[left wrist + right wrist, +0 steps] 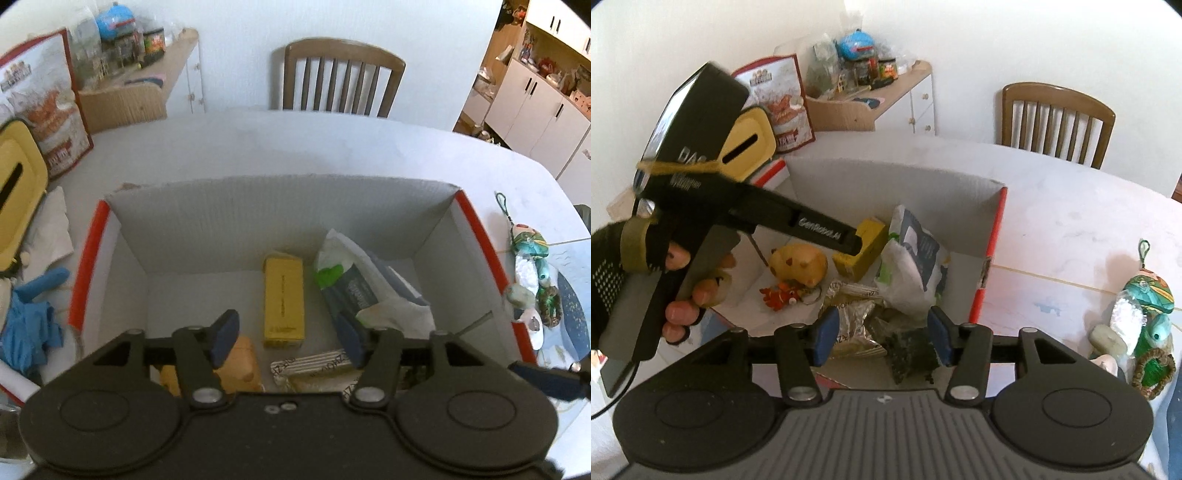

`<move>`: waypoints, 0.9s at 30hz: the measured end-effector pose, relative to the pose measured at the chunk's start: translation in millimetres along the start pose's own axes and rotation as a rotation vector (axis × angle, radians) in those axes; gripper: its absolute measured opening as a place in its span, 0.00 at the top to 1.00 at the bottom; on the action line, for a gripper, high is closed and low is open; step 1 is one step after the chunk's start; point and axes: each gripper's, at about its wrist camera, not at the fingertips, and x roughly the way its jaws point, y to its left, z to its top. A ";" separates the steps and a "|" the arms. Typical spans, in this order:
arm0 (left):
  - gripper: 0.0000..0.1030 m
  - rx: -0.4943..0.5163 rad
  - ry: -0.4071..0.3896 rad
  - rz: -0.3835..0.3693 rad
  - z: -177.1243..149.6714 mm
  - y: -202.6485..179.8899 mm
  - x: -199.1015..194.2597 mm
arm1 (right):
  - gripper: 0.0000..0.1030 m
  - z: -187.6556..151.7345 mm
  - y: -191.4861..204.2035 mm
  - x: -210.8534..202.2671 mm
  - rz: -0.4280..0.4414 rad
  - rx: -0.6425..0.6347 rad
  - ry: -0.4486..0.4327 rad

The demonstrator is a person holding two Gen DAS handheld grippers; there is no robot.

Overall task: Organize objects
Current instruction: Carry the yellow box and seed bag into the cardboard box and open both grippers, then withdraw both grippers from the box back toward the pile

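Observation:
An open cardboard box (258, 206) with red edges stands on the white table. In it lie a yellow carton (284, 302), a white and green packet (365, 291), a silver foil packet (314, 363) and a yellow plush toy (243, 362). My left gripper (288, 341) hangs open above the box floor with nothing between its fingers. My right gripper (882, 336) is open too, over the near edge of the box (995, 229), above the foil packet (849, 314) and a dark packet (908, 350). An orange toy (781, 295) lies beside the plush toy (798, 264).
Several trinkets and a green-corded charm (532, 266) lie on the table right of the box. A yellow tissue holder (18, 206), a red-edged bag (48, 110) and a blue cloth (29, 325) are at the left. A wooden chair (340, 77) stands behind the table.

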 end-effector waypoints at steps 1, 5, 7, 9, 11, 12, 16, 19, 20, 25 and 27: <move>0.43 0.001 -0.005 0.000 -0.8 -1.3 -3.3 | 0.50 0.2 -1.3 -3.5 0.001 0.005 -0.006; 0.41 -0.013 -0.031 -0.005 -4.3 -4.8 -18.4 | 0.49 1.2 -7.4 -17.9 0.007 0.025 -0.035; 0.40 -0.009 -0.047 -0.006 -6.1 -8.2 -27.4 | 0.47 1.8 -10.3 -25.1 0.012 0.033 -0.049; 0.40 -0.004 -0.066 -0.007 -7.6 -12.6 -36.7 | 0.45 2.1 -12.9 -32.1 0.015 0.037 -0.063; 0.40 0.002 -0.097 0.001 -9.7 -17.5 -47.6 | 0.45 2.1 -14.3 -39.5 0.026 0.041 -0.074; 0.40 0.004 -0.110 0.000 -10.7 -19.9 -52.6 | 0.45 2.2 -16.8 -42.7 0.031 0.045 -0.079; 0.39 0.021 -0.154 -0.011 -16.0 -32.4 -72.2 | 0.44 1.6 -24.0 -57.7 0.039 0.053 -0.103; 0.38 0.028 -0.178 -0.017 -19.2 -41.7 -83.9 | 0.39 0.8 -31.0 -69.4 0.043 0.060 -0.123; 0.38 0.027 -0.180 -0.024 -20.0 -44.5 -86.8 | 0.39 0.3 -33.3 -72.7 0.045 0.061 -0.127; 0.31 0.031 -0.194 -0.038 -27.3 -61.4 -97.4 | 0.38 -2.5 -49.7 -90.8 0.052 0.077 -0.145; 0.29 0.036 -0.199 -0.042 -30.9 -69.4 -100.8 | 0.35 -5.6 -57.9 -98.7 0.051 0.087 -0.153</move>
